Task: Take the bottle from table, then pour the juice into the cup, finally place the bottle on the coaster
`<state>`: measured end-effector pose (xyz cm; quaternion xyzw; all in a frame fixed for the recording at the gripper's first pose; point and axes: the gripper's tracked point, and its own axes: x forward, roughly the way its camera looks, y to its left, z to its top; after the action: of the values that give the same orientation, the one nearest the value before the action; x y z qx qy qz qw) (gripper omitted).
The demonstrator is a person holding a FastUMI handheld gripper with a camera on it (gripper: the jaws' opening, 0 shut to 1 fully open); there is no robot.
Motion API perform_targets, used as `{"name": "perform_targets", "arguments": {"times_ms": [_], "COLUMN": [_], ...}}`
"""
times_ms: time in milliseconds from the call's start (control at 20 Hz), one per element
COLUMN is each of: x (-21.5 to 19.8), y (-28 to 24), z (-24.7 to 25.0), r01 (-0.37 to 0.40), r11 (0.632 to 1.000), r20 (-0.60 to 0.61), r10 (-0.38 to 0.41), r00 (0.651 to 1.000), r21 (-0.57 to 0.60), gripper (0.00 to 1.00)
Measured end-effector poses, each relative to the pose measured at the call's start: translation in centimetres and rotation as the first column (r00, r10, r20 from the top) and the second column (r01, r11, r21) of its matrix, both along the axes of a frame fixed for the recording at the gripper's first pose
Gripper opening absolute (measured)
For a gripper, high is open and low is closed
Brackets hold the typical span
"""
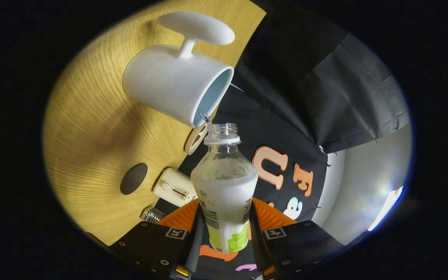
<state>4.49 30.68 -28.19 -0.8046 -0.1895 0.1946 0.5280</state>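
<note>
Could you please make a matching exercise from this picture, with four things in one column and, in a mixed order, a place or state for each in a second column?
Things:
1. bottle
2. cup
3. coaster
4. gripper

Places or states:
A. dark and round, lying on the wooden table with nothing on it
B. white outside, pale blue inside, its rim close to the bottle's mouth
C. uncapped, held between the two fingers
D. shut on the bottle's lower body

Right pairs: 1-C, 2-B, 3-A, 4-D
</note>
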Motion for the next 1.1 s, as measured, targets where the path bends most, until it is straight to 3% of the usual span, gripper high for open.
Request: {"name": "perform_targets", "arguments": {"times_ms": [900, 1100], "x": [-0.7, -0.7], "y": [1.6, 1.4], "z": [1.2, 0.6], "r01": [-0.082, -0.063], "r11": [0.996, 0.998], "r20": [0.058, 0.025], "r10": [0.084, 0.063], "r00": [0.995, 0.998], "r21": [-0.033, 0.0], "gripper": [0.57, 0.57]}}
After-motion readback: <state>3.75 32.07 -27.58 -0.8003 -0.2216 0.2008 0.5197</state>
